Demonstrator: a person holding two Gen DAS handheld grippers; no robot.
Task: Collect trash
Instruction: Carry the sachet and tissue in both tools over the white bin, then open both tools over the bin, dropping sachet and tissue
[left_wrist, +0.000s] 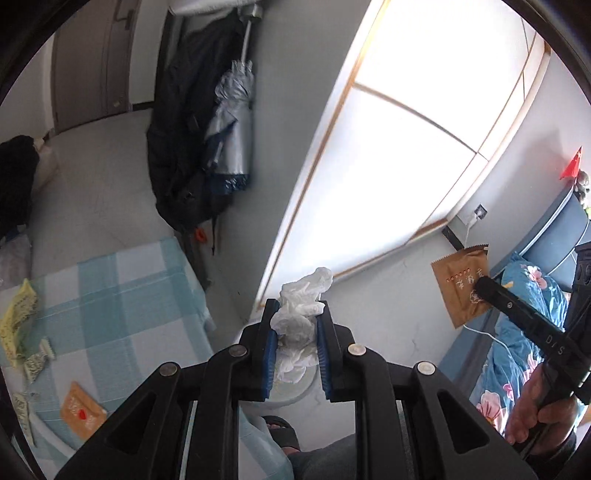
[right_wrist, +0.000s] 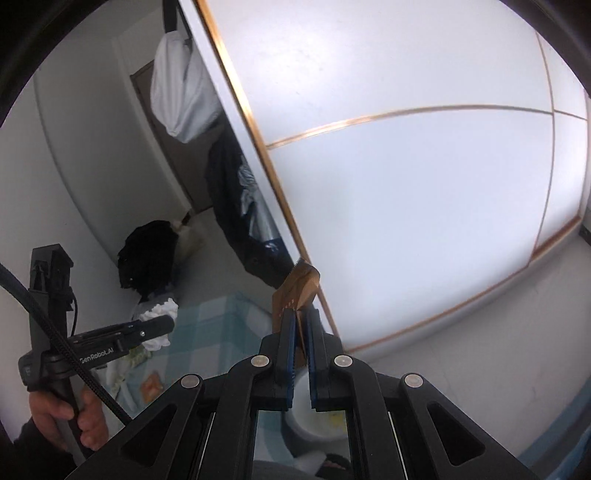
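Trash is in both claws: the left gripper (left_wrist: 295, 325) pinches a crumpled tissue (left_wrist: 301, 310), the right gripper (right_wrist: 301, 325) a brown wrapper (right_wrist: 297, 286), both above a white bin (left_wrist: 291, 389). Released off-centre, the light tissue could drift past the rim onto the floor.

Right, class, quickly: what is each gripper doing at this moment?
Left gripper: closed on the crumpled white tissue.
Right gripper: closed on the brown wrapper.
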